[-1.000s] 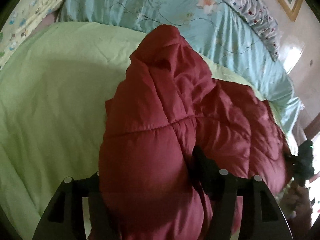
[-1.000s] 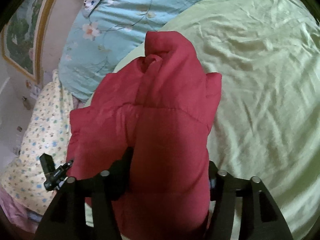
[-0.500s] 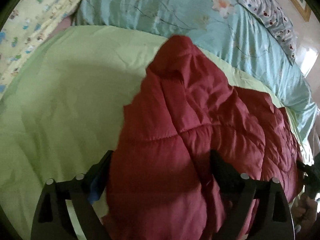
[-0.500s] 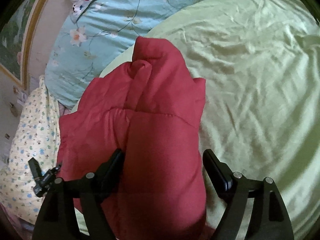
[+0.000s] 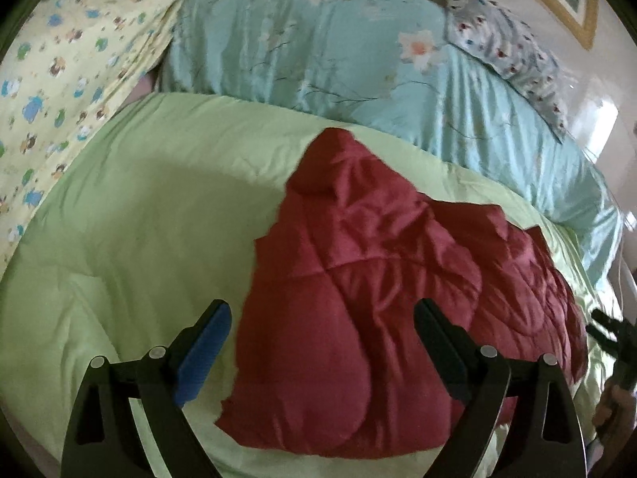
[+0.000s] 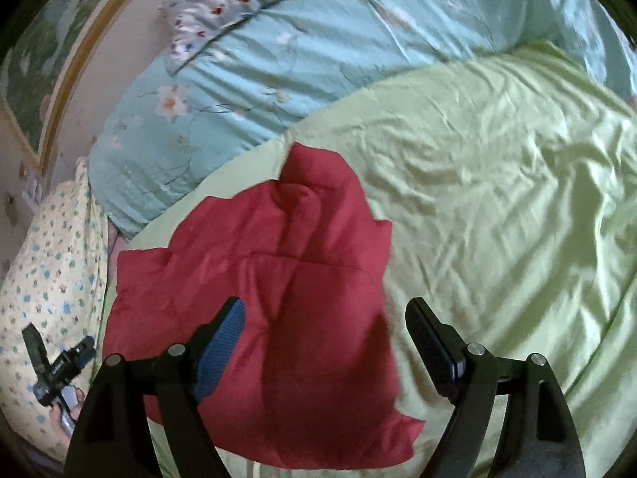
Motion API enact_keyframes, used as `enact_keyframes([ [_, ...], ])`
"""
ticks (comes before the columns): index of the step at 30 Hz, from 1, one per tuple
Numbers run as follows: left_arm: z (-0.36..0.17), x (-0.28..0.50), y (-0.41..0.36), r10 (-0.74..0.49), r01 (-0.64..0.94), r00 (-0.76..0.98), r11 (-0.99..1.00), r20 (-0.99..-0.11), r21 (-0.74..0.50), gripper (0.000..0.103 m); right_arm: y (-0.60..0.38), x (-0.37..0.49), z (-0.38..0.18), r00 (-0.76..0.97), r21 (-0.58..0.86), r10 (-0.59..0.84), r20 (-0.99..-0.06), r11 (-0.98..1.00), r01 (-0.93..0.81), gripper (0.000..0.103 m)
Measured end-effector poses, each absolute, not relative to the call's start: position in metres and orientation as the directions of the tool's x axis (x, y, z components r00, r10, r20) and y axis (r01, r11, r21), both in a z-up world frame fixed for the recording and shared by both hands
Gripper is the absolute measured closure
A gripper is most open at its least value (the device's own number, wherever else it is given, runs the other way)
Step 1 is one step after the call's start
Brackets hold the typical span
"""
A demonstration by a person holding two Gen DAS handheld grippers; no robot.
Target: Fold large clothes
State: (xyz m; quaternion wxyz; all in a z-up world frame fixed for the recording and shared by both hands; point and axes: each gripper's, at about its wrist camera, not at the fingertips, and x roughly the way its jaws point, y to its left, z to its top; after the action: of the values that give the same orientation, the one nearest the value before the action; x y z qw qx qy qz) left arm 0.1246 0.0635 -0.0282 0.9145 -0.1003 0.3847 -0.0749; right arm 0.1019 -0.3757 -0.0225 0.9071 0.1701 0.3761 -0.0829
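A dark red quilted jacket lies folded in a bundle on a light green bedspread. My left gripper is open and hovers over the jacket's near end, touching nothing. In the right wrist view the same jacket lies on the green bedspread. My right gripper is open above the jacket's near end and holds nothing. Each gripper shows at the edge of the other's view: the right one and the left one.
A pale blue floral duvet is heaped along the far side of the bed. A grey patterned pillow lies on it. A yellow printed sheet lies to the left. A framed picture hangs on the wall.
Both grippers opened and let go of the jacket, then drew back and up. The jacket dropped flat onto the bedspread.
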Motion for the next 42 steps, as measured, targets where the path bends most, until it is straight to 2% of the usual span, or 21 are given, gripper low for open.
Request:
enact_keyframes([
  [9,-0.021,0.117,0.036,-0.255,0.160,0.685,0.967,-0.683,-0.200,0.009,-0.326,0.111,-0.014,0.701,0.157,0.003,-0.713,0.975,0.156,0.019],
  [23,-0.041,0.134,-0.003,-0.364,0.328,0.601,0.924,-0.712,-0.195,0.011,-0.263,0.162,-0.050,0.592,0.048,0.060,-0.803,0.998,-0.035,0.019],
  [25,-0.052,0.144,-0.006,-0.349,0.319,0.584,0.929,-0.733,-0.188,0.011,-0.264,0.172,-0.059,0.575,-0.005,0.015,-0.818,0.999,-0.032,0.019],
  [27,-0.061,0.154,-0.010,-0.308,0.302,0.585,0.941,-0.751,-0.151,0.009,-0.268,0.182,-0.069,0.570,-0.072,-0.046,-0.820,0.997,-0.023,0.014],
  [32,-0.063,0.182,-0.015,-0.265,0.279,0.585,0.953,-0.767,-0.117,0.009,-0.283,0.199,-0.080,0.561,-0.117,-0.103,-0.821,0.993,0.011,0.014],
  [42,-0.079,0.252,-0.030,-0.143,0.131,0.560,0.988,-0.816,-0.084,0.009,-0.315,0.212,-0.086,0.570,-0.048,-0.104,-0.815,0.993,0.112,0.014],
])
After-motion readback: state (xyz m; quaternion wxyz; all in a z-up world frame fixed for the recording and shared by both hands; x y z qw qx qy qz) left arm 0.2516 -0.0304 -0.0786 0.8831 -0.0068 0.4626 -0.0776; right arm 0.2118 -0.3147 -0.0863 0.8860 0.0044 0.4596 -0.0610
